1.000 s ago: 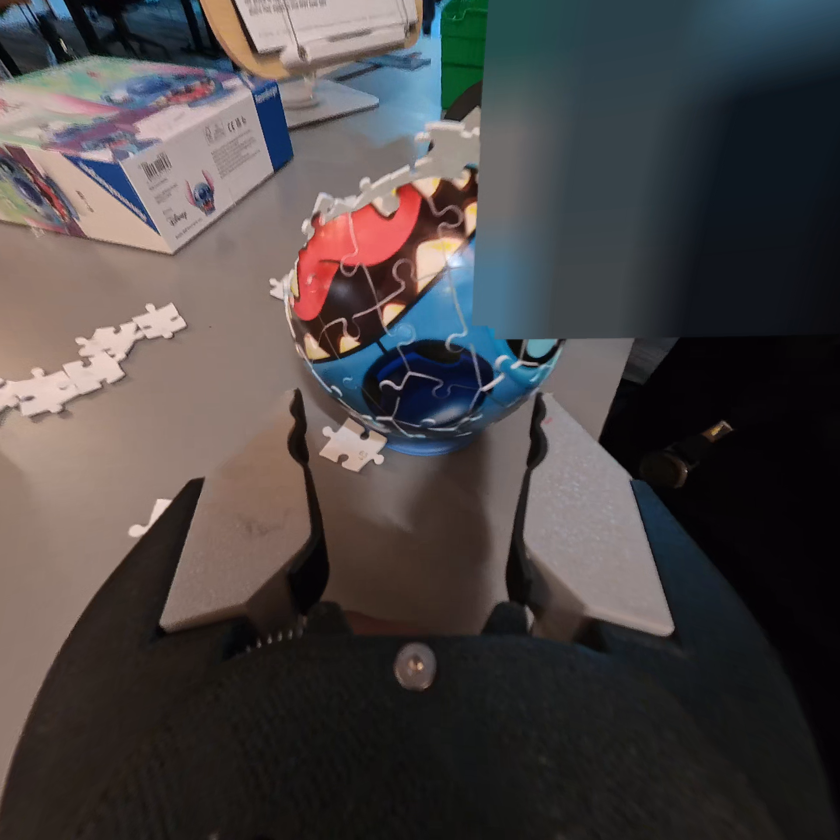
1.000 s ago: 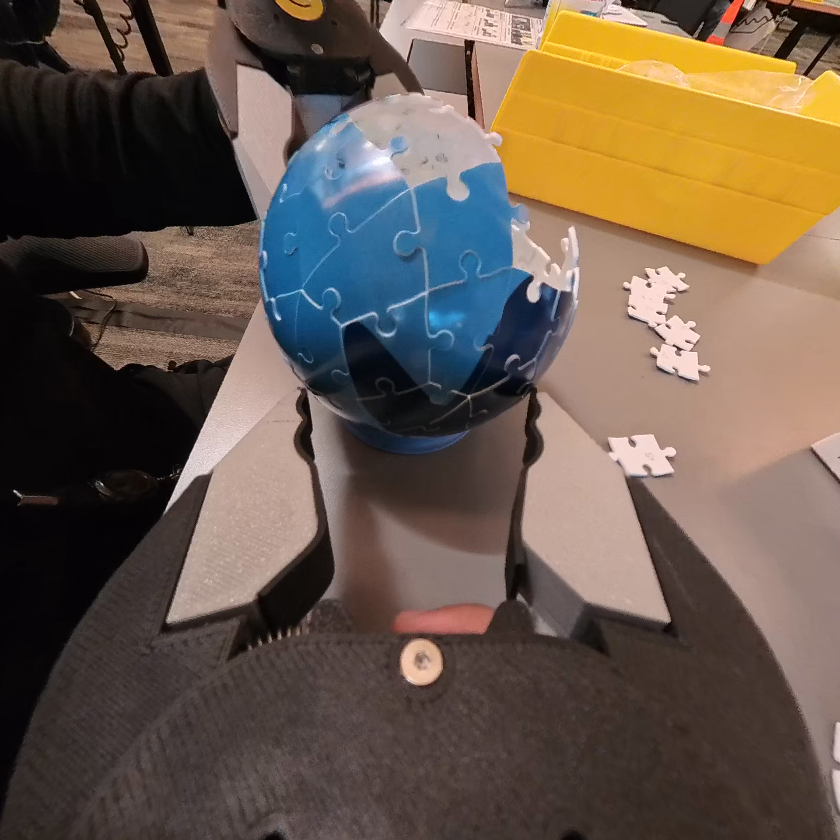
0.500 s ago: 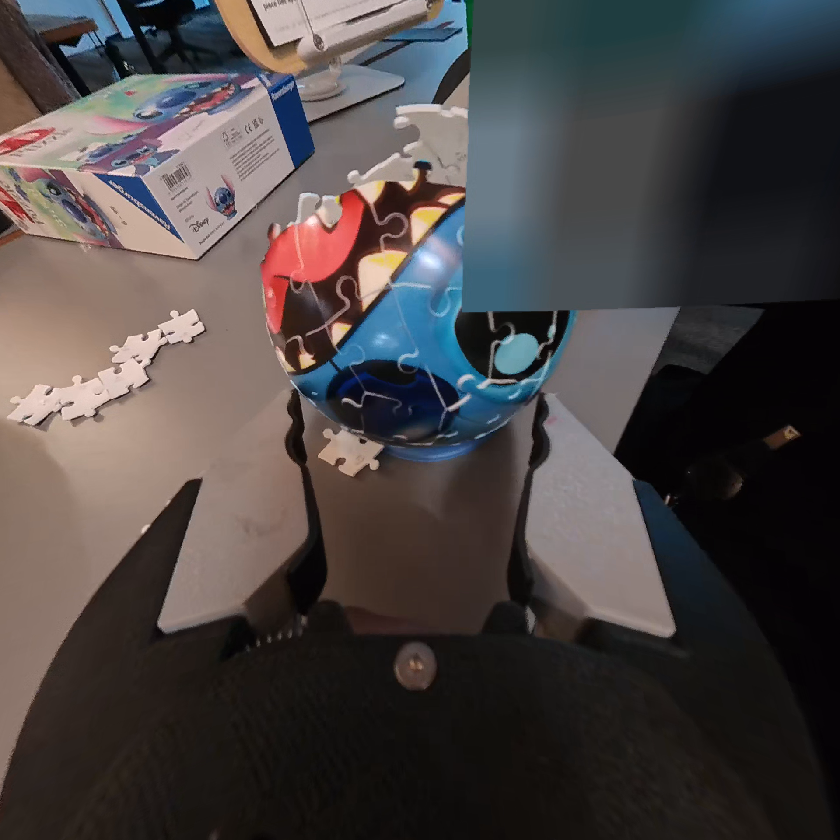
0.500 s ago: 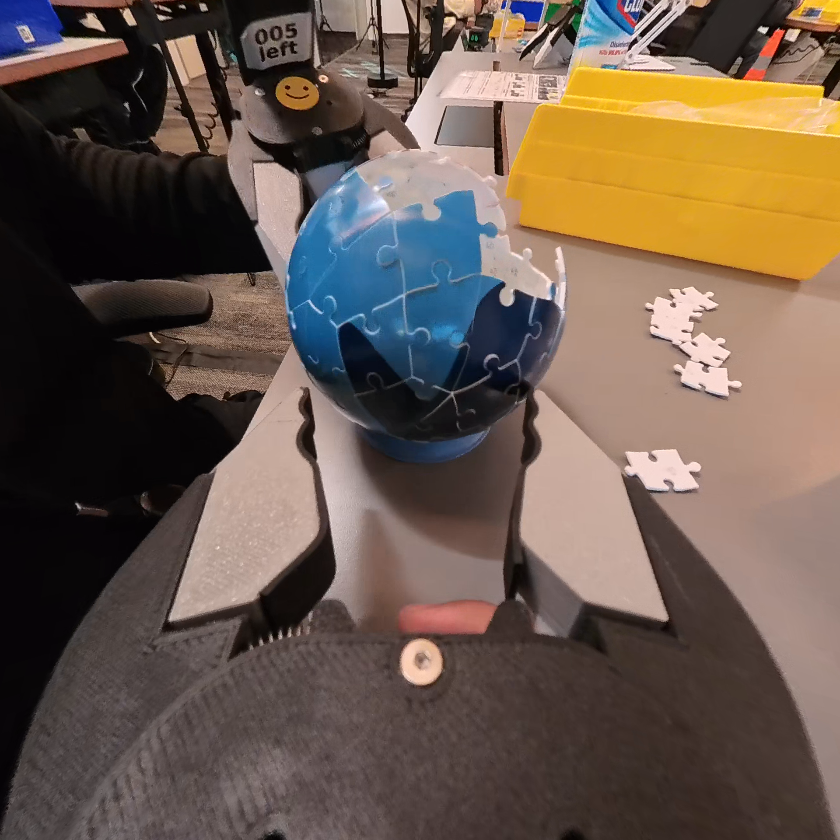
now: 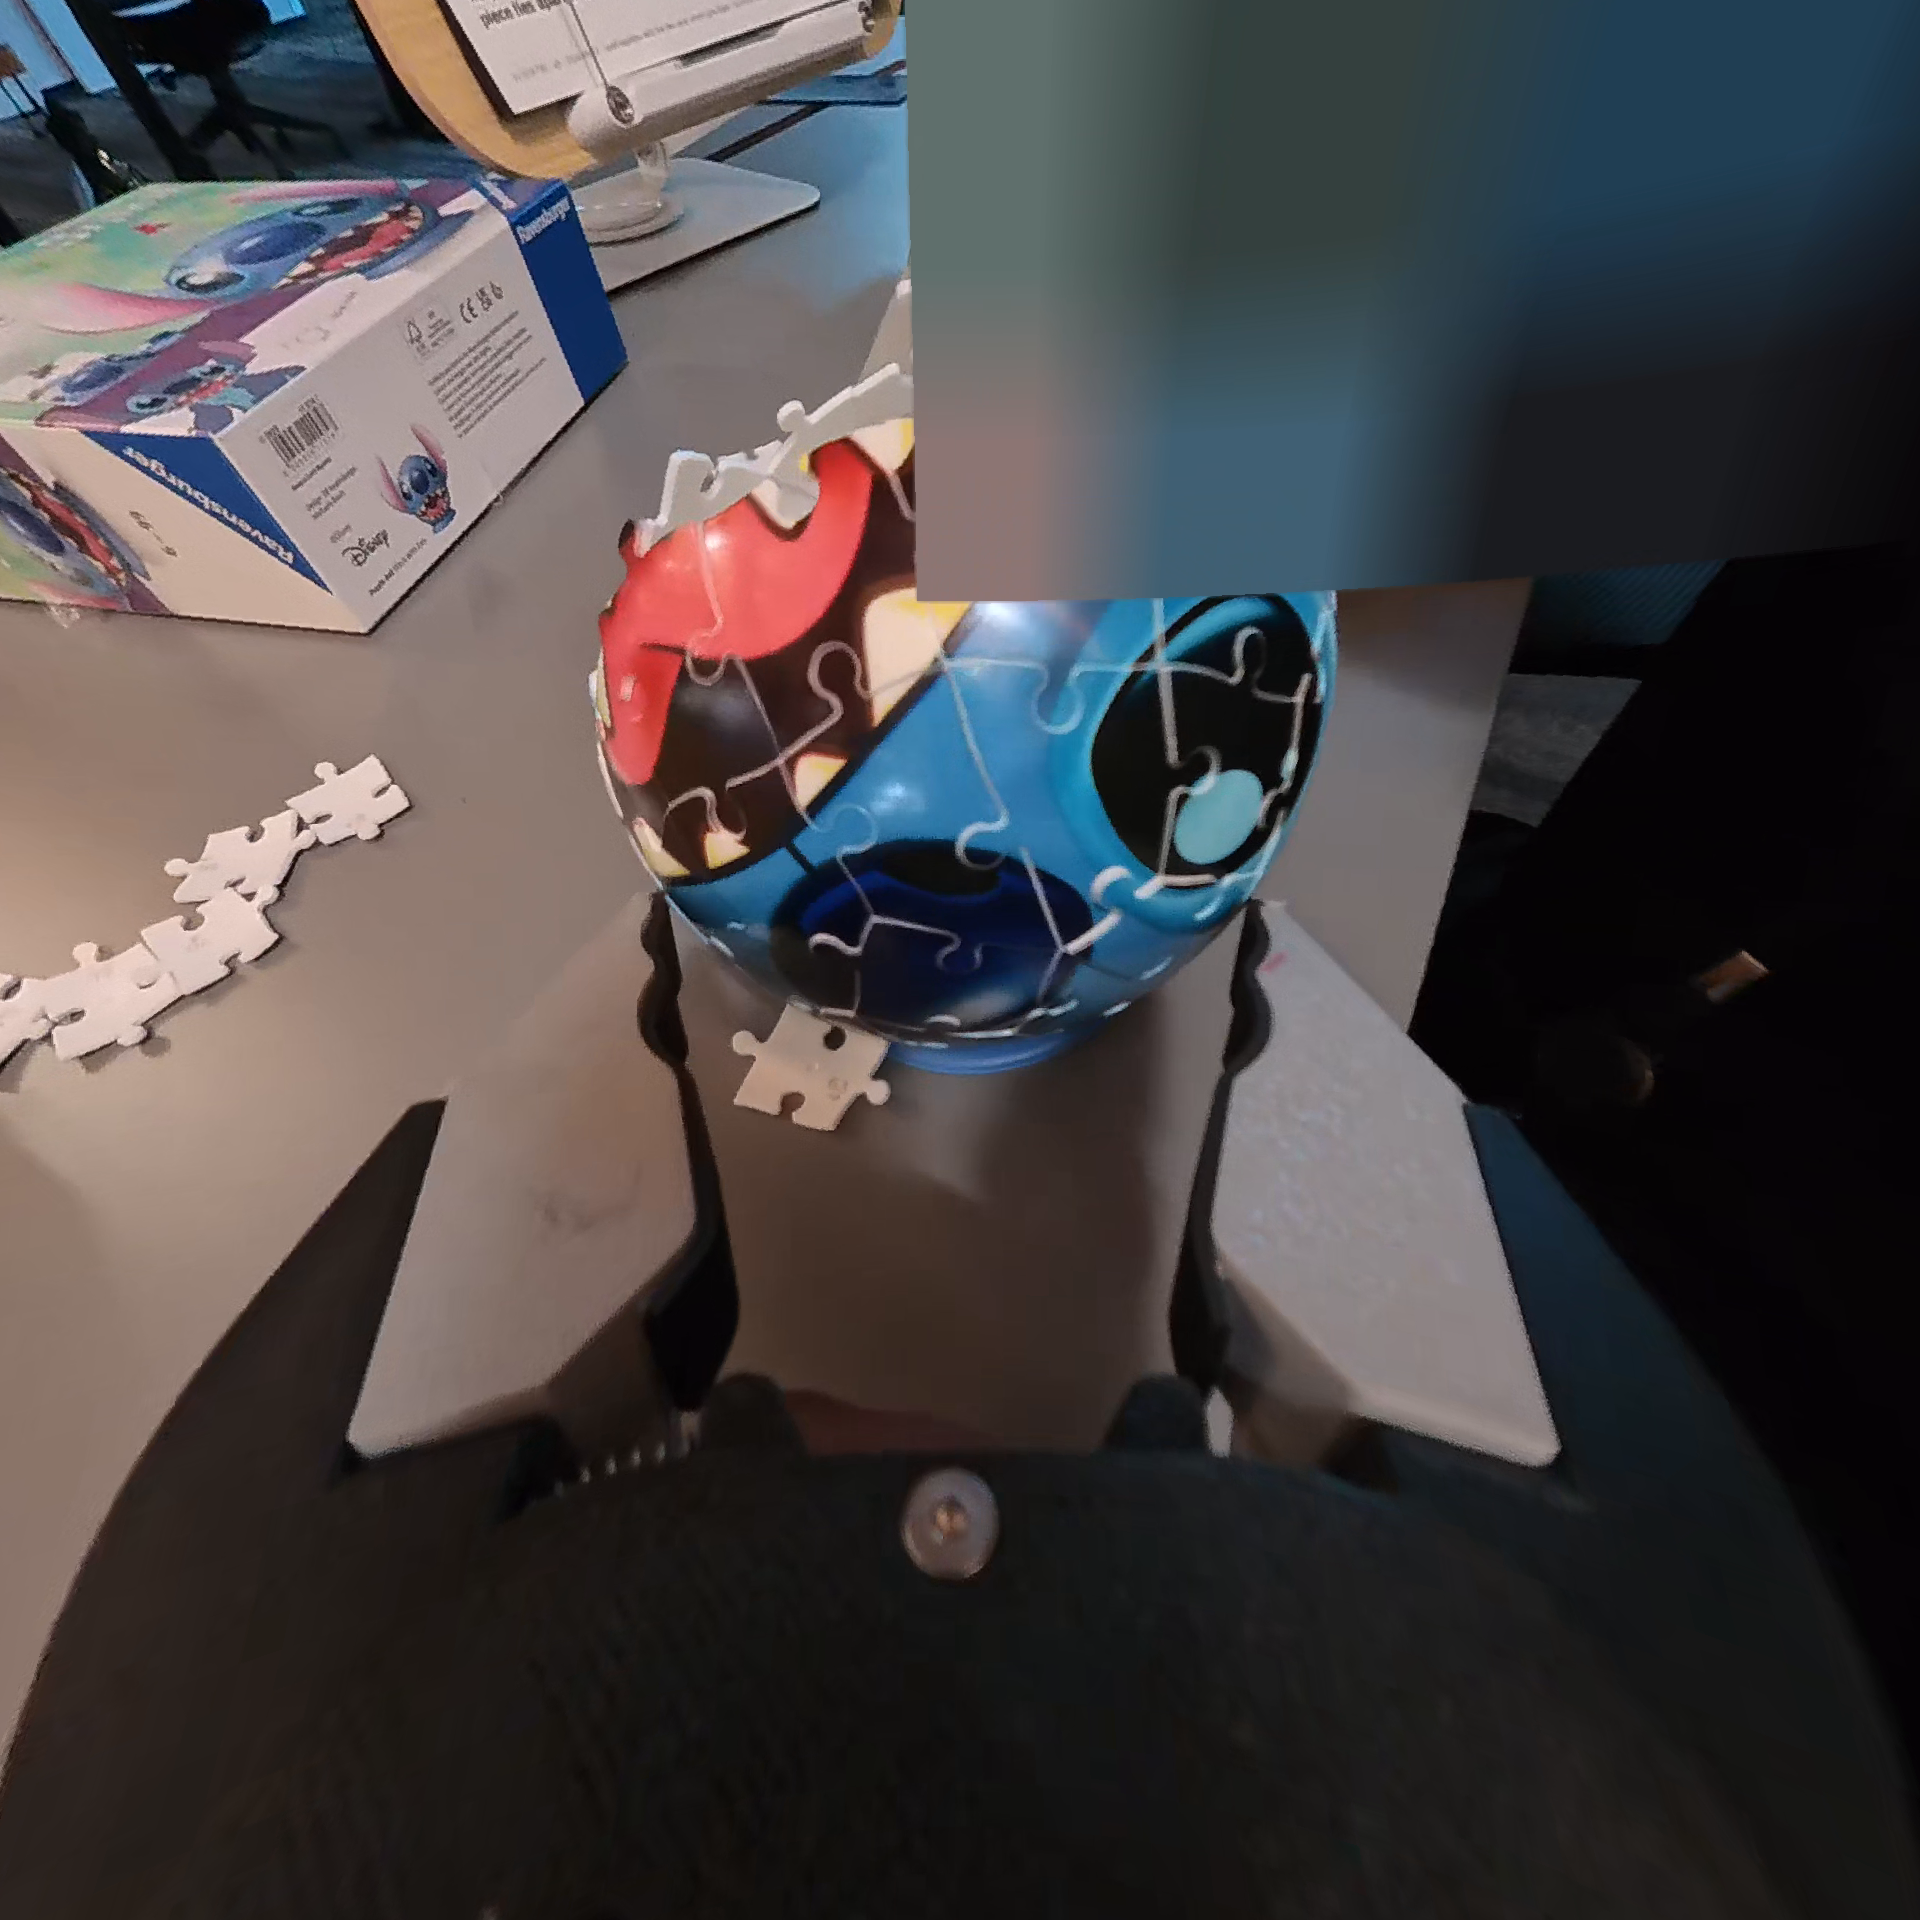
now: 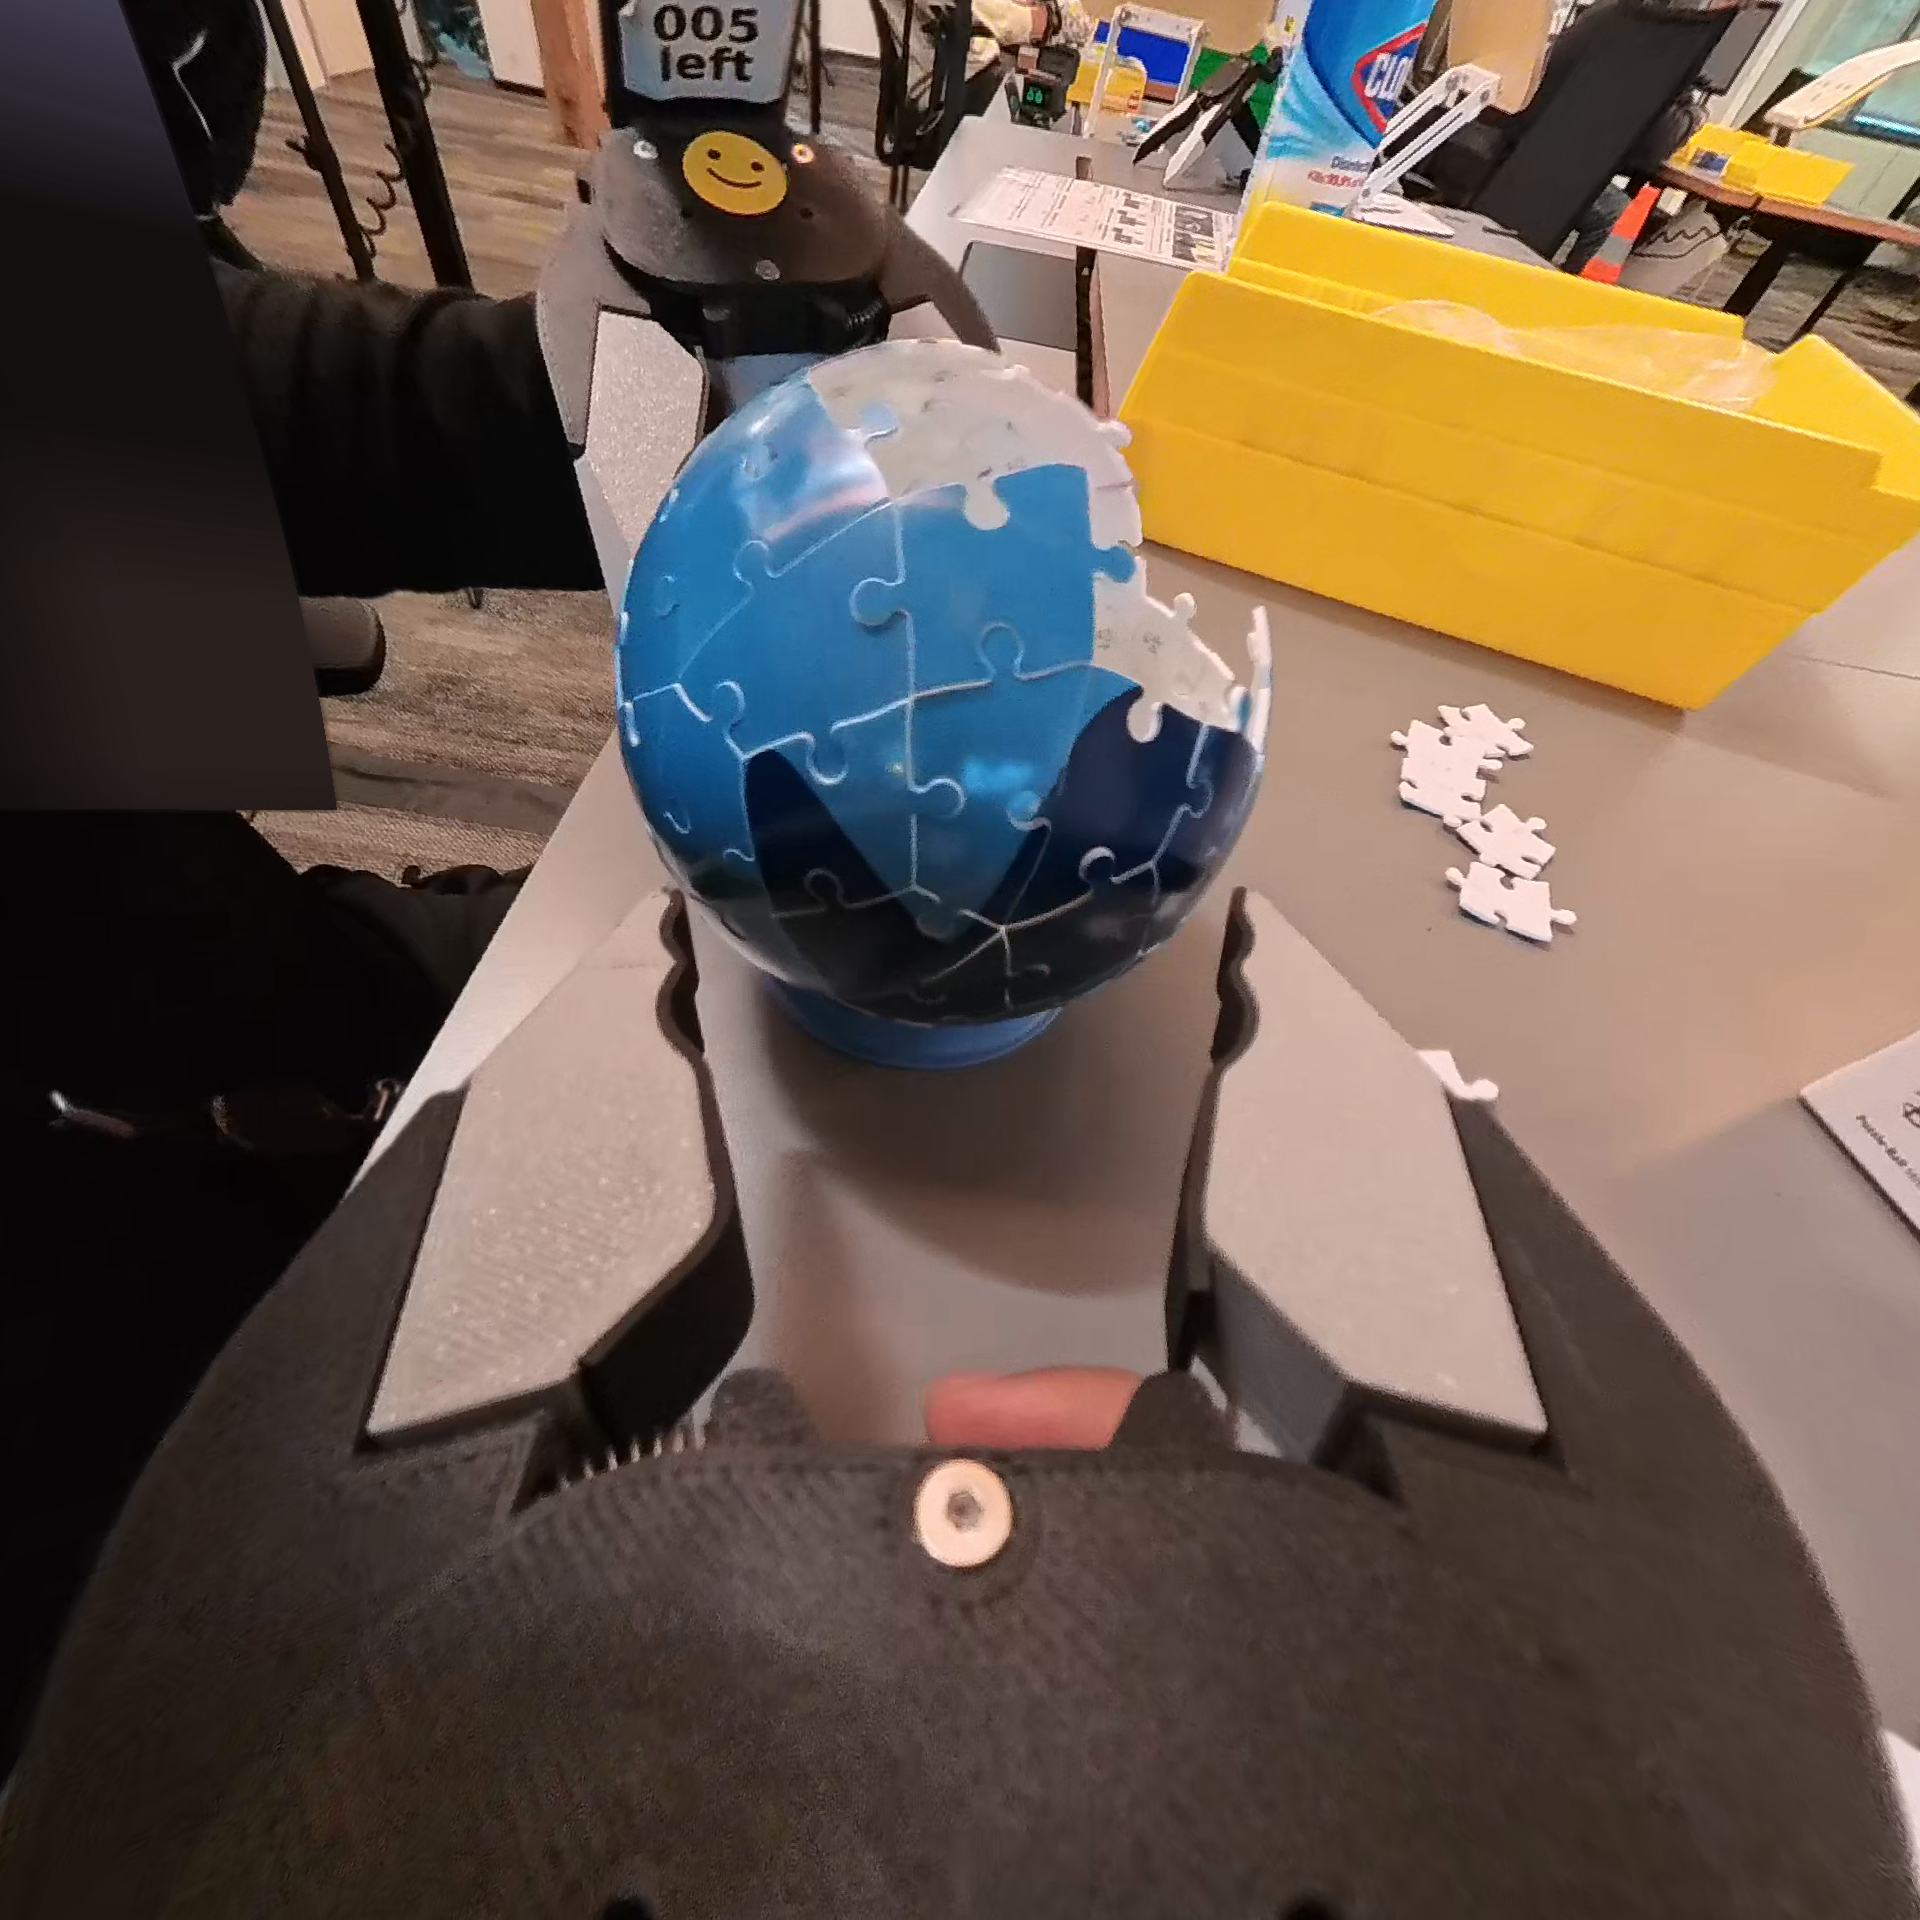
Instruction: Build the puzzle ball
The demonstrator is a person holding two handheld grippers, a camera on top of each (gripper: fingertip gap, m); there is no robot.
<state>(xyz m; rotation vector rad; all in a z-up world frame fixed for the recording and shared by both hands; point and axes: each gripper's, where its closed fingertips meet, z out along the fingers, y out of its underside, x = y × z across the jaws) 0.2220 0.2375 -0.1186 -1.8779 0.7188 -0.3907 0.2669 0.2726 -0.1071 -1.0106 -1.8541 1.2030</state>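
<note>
Item: my left gripper [image 5: 951, 935], jaws spread wide, empty, tips flanking the puzzle ball [image 5: 966, 790] at 12 o'clock. Item: my right gripper [image 6: 951, 940], equally wide, empty, opposite side. Ball on blue stand [image 6: 914, 1034], table [image 5: 312, 1091] edge; loose piece [image 5: 810, 1070] touching its base.

Puzzle ball [image 5: 966, 810] sits on its stand [image 6: 914, 1023] between both grippers; loose pieces [image 5: 197, 925] lie left, box [image 5: 281, 416] behind them.
</note>
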